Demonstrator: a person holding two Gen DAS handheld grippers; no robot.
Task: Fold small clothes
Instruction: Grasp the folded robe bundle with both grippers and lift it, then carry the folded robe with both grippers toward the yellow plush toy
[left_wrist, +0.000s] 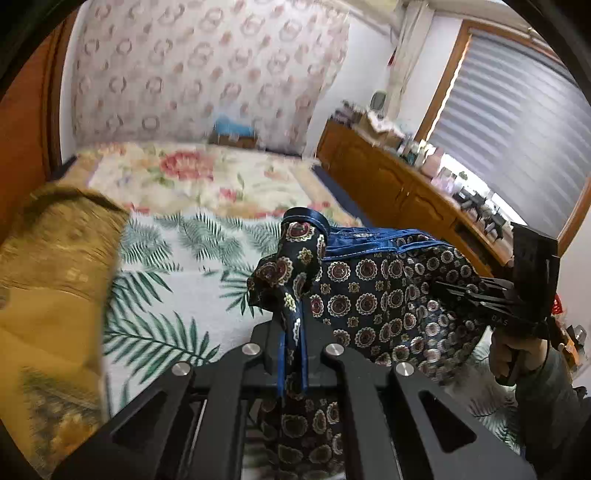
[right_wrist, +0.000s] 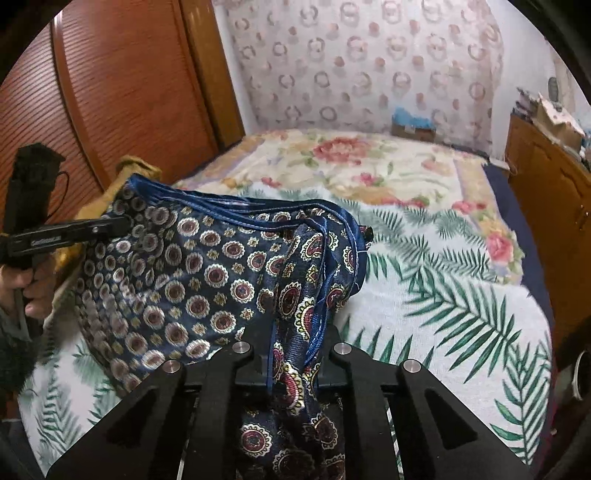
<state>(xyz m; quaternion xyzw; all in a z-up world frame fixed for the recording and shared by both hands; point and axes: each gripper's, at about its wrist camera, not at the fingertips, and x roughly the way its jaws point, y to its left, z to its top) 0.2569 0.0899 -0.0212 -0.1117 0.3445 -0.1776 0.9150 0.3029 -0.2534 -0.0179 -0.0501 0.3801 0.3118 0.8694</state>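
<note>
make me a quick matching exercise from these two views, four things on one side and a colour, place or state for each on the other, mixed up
Things:
1. patterned garment
2. left gripper
3. mustard cloth
4. cabinet

Descriptions:
A. wooden, beside the bed under the window
B. navy with round medallions and a blue trim
C. shut on a bunched end of the fabric
D. yellow-brown, heaped by the palm-leaf sheet

Pairs: 1-B, 2-C, 3-D, 4-A

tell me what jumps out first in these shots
A navy medallion-print garment with a shiny blue edge hangs stretched between the left gripper and the right gripper, both shut on it. Below lies a palm-leaf sheet, with a floral blanket farther back and a mustard cloth at the left.
</note>
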